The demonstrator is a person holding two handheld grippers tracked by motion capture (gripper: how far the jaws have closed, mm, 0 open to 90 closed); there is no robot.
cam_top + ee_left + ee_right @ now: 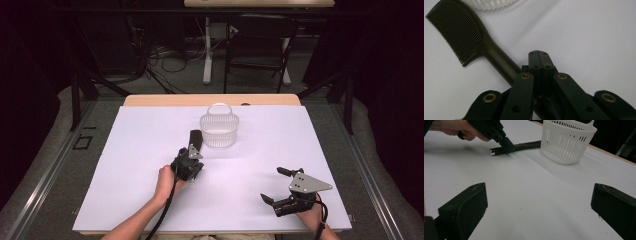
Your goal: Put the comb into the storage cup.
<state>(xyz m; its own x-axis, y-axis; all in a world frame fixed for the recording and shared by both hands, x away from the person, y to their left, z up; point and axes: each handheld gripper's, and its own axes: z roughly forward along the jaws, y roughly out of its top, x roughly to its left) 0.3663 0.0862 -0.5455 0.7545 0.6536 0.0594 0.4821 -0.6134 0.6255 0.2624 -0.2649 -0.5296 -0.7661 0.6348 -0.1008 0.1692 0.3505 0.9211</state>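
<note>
My left tool (194,151) sits low on the worktop (130,165) with its jaws pressed together, tips meeting beside the comb's handle rather than around it. In the left gripper view the handle runs under the tool's left linkage and the closed tips lie just to its right, so I judge nothing is gripped yet. My right tool (274,186) rests well apart near the front right of the worktop, jaws spread wide and empty.

The comb (461,35) lies flat, teeth end pointing toward the white basket (219,131) and close to its wall, handle end toward me. In the right gripper view the handle's shiny tip (493,151) pokes out just past my left tool.

The step in hand looks like picking up the comb, likely for the basket. To do it well I would open the left jaws, shift slightly sideways so the handle lies between them, and come down square across it rather than along it. The handle is round and smooth, so a pinch off its middle line could make it roll or squirt out; I would close on the thick part, near the neck. A flat comb hugs the surface, so the tips must touch the worktop before closing.
</note>
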